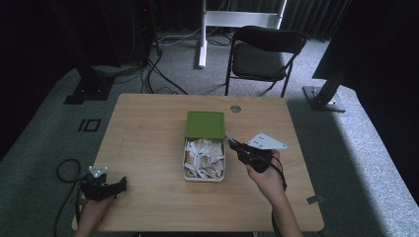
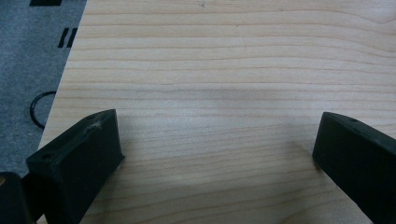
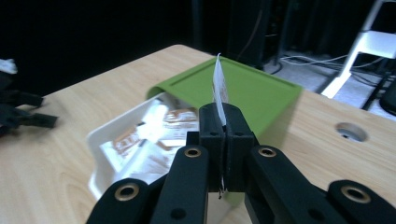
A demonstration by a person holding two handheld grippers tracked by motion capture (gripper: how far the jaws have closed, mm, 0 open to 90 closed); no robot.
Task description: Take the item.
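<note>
High view: wooden table (image 1: 148, 128) seen from above, white box (image 1: 204, 175) near the middle, full of sachets (image 1: 202, 157), green lid (image 1: 205, 124) lying just beyond it, touching its far edge. Right gripper (image 1: 231, 142) just right of the box, raised over its right rim, pinching a single packet (image 1: 229, 139) at the tip. Left gripper (image 1: 121, 184) low at the near left corner, well apart from the box, pointing right along the table. Chair (image 1: 264, 54) on the carpet past the far edge.

Left gripper view: jaws spread wide, one at each lower corner, bare table (image 2: 210, 84) between them, nothing held. Carpet and a cable loop (image 2: 39, 107) at far left.

Right gripper view: jaws pressed together, clamped on the packet (image 3: 219, 88), which stands on edge above the tips. Box (image 3: 100, 140) with sachets (image 3: 154, 144) below and left, lid (image 3: 247, 93) behind the packet, round hole (image 3: 351, 132) in the table at right. Left gripper (image 3: 44, 120) dark and blurred at the left edge
</note>
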